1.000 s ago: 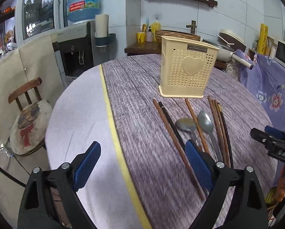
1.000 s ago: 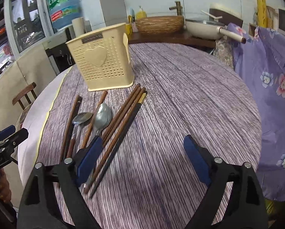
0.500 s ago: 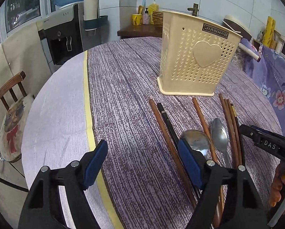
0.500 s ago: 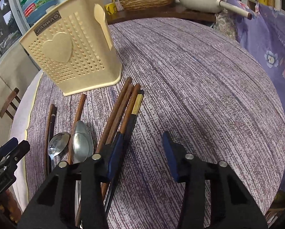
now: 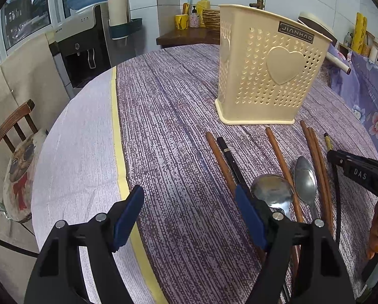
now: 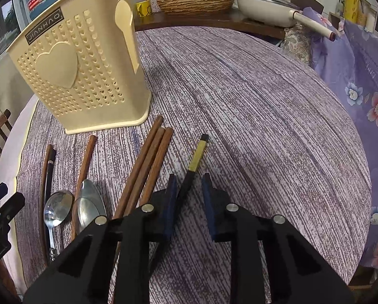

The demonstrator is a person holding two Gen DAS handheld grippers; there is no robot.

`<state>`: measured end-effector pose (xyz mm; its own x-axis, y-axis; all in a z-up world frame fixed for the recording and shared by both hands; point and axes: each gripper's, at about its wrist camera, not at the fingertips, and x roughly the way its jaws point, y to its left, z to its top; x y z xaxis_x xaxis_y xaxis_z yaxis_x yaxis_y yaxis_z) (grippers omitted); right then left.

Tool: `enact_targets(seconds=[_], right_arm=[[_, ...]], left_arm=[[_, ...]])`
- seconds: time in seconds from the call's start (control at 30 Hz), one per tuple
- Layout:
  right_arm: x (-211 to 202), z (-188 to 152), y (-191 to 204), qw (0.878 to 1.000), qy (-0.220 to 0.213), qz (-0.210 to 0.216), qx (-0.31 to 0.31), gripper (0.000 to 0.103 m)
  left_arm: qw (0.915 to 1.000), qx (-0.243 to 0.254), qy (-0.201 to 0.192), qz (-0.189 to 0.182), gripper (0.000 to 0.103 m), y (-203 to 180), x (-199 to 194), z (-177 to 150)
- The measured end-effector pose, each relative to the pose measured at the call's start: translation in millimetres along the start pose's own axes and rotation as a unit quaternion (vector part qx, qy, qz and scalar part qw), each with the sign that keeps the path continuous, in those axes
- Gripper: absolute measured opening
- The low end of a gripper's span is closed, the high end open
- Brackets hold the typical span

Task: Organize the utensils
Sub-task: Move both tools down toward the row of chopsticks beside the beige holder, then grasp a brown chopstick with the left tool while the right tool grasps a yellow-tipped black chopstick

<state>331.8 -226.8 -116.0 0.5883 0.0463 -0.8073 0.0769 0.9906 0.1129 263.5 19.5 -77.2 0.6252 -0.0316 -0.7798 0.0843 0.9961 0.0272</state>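
Note:
A cream perforated holder stands upright on the round table. In front of it lie brown chopsticks, two metal spoons and a black chopstick with a yellow band. My right gripper is closing. That black chopstick runs between its blue pads, against the left one, with a gap to the right one. My left gripper stands wide and is closing slightly over bare cloth. Its right finger covers the near ends of a brown chopstick and a second black one.
A yellow stripe divides the purple cloth from a pale one at the left. A wooden chair and a water dispenser stand beyond the left edge. Floral fabric hangs past the right edge. A basket and a pan sit behind.
Both grippers have come forward and lower toward the utensils. The right jaws narrowed from wide to close around the yellow-banded black chopstick, which has swung away from the brown ones. The left jaws narrowed a little.

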Motion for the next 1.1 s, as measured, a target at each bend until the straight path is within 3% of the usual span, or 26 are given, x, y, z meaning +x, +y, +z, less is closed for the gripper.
enact_targets(seconds=[0.37, 0.7, 1.1], right_arm=[[4, 4, 1, 1.000, -0.007, 0.017, -0.004, 0.022], [4, 4, 1, 1.000, -0.005, 0.016, -0.003, 0.022], [23, 28, 22, 1.000, -0.004, 0.005, 0.016, 0.022]], left_arm=[[0.9995, 0.013, 0.027, -0.004, 0.061, -18, 21, 11], [0.9990, 0.007, 0.045, -0.001, 0.060, -14, 32, 11], [0.9966, 0.005, 0.082, 0.009, 0.049, -20, 61, 48]])
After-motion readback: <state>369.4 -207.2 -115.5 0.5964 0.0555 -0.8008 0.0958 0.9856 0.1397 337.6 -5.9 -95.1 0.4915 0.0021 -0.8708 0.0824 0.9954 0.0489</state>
